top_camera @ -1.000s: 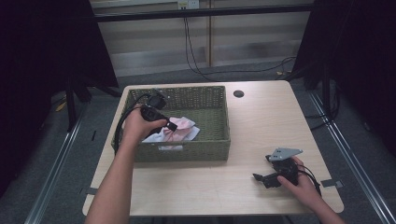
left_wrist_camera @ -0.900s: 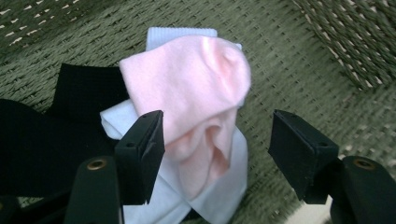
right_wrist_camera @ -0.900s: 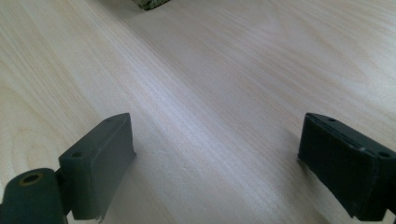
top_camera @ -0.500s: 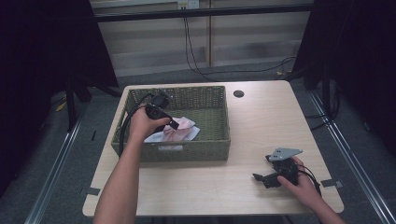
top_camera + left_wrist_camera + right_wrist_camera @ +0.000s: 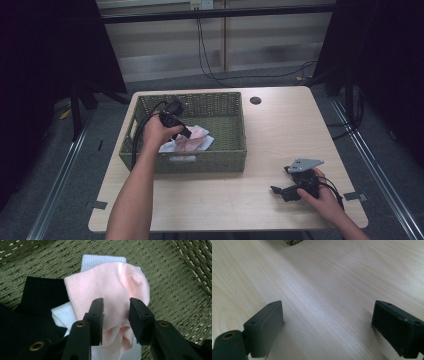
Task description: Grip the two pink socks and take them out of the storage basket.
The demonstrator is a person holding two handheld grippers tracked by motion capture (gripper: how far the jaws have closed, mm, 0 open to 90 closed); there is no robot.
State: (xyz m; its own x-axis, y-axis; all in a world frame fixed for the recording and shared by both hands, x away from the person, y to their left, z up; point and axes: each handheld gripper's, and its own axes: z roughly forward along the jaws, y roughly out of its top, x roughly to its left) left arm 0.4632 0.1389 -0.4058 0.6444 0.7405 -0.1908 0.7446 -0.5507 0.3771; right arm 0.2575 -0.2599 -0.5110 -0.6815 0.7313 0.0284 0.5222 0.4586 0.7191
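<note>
Socks are lying bunched inside the green woven basket [image 5: 227,160], and the basket is my landmark for everything else. Nearest me, well to the right of the basket and clear of it, my right tool [image 5: 329,327] is resting low over the bare wooden worktop [image 5: 280,125] with its jaws spread wide and gripping nothing. Inside the basket, toward its left half, my left tool [image 5: 115,312] is hovering over the pink sock [image 5: 110,290], its jaws partly open with the pink fabric showing between them; I cannot tell whether they are touching it. A white sock [image 5: 101,258] is peeking out beyond the pink one, and a black cloth [image 5: 37,300] is lying beside them on the basket floor.
</note>
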